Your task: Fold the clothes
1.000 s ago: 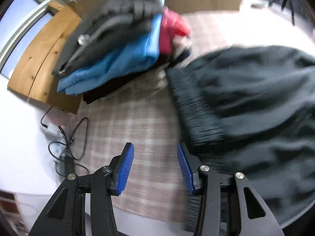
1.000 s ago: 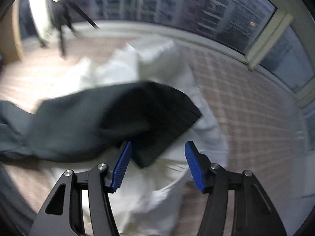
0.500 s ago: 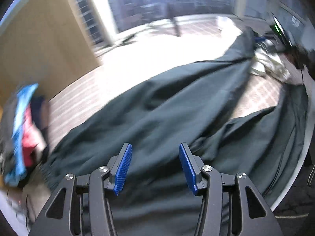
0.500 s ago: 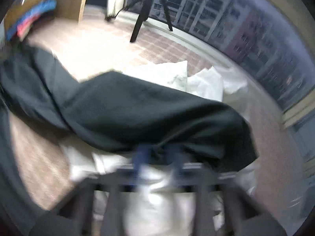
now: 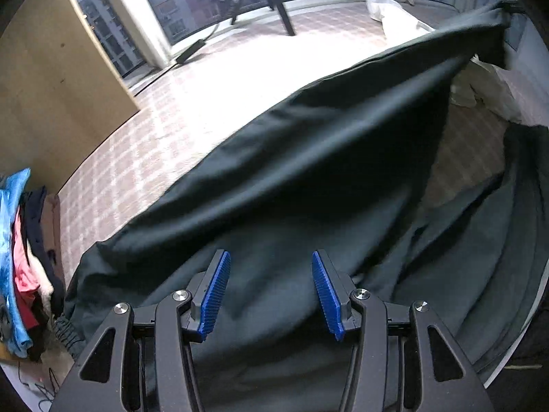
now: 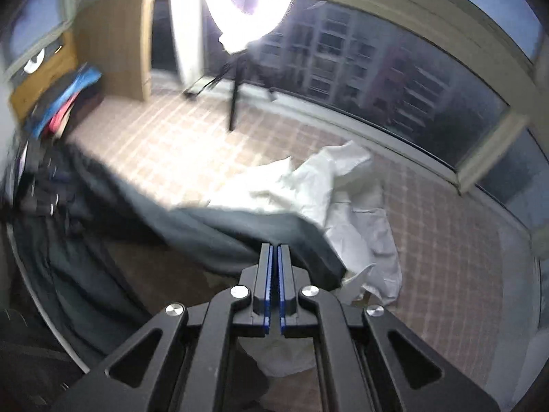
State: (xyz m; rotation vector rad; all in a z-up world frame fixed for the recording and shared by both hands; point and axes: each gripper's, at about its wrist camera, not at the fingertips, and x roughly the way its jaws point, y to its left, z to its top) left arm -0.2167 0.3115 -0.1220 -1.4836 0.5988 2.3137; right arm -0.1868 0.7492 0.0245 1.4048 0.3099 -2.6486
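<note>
A large dark green garment (image 5: 308,171) lies spread over the plaid-covered surface (image 5: 144,151). One end of it is drawn up taut toward the top right of the left wrist view. My left gripper (image 5: 269,254) hovers over the garment's middle, open, with nothing pinched between its blue pads. In the right wrist view my right gripper (image 6: 274,246) is shut on the dark garment (image 6: 223,233) at its end, which hangs lifted above a crumpled white cloth (image 6: 326,189).
A stack of folded clothes (image 5: 17,257), blue and red among them, sits at the left edge beside a wooden panel (image 5: 51,86). A lamp tripod (image 6: 236,86) stands by the big window (image 6: 394,79). The white cloth (image 5: 394,17) lies at the far right. Cables trail at the lower left.
My left gripper swung from the clothes stack to over the dark garment. My right gripper closed on the garment's ribbed end and lifted it off the white cloth.
</note>
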